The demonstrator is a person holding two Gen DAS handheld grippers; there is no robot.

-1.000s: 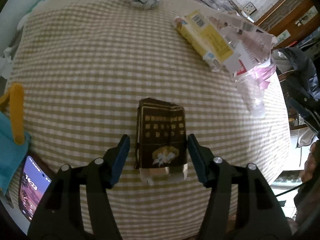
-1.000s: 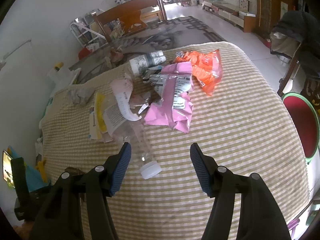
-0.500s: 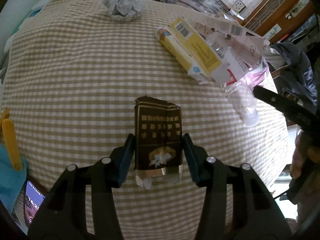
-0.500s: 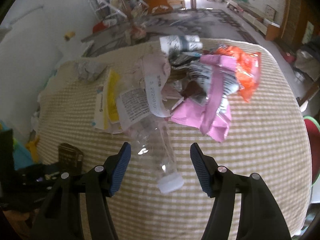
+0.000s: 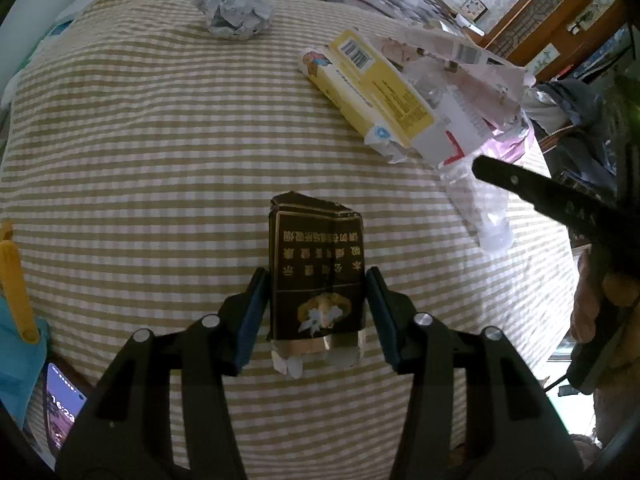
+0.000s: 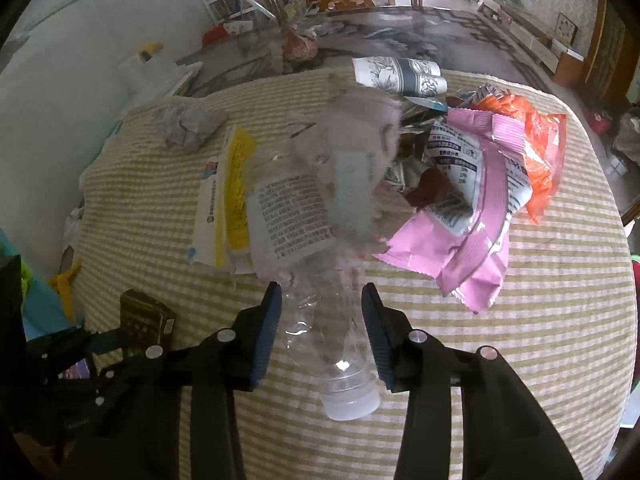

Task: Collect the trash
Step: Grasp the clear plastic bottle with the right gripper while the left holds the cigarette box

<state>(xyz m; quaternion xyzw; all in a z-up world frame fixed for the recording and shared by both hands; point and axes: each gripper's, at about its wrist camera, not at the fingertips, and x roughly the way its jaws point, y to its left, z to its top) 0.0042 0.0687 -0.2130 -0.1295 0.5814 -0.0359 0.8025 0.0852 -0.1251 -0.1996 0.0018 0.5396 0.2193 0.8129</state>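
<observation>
The left claw [image 5: 316, 312] is clenched on a dark brown cigarette pack [image 5: 318, 268], its blue pads pressed to the pack's two long sides, the torn foil end toward the camera; the pack sits over the tan-and-white checked cloth [image 5: 140, 152] that covers the worktop; the right claw [image 6: 322, 328] has just been closing and now grasps a clear plastic bottle [image 6: 332, 332] by its crumpled body, pads against both sides, the white cap end pointing toward the camera and the loose printed label [image 6: 288, 216] trailing away from it; in the left wrist view the same bottle shows at the right, with one black finger [image 5: 540, 196] of the right claw across it and a hand [image 5: 600, 300] at the frame edge; beyond the bottle lies the rest of the trash in a heap: a yellow-and-white box [image 5: 372, 92] just beside the label, pink wrappers [image 6: 476, 240] to the right, an orange packet [image 6: 536, 152] behind them, a patterned paper cup [image 6: 396, 74] on its side at the far edge, and a crumpled grey paper ball [image 5: 236, 8] well apart on the left of the cloth; a phone [image 5: 64, 408] with a lit screen lies at the near left corner, next to a blue cloth [image 5: 16, 344] and a yellow clip [image 5: 16, 284]
</observation>
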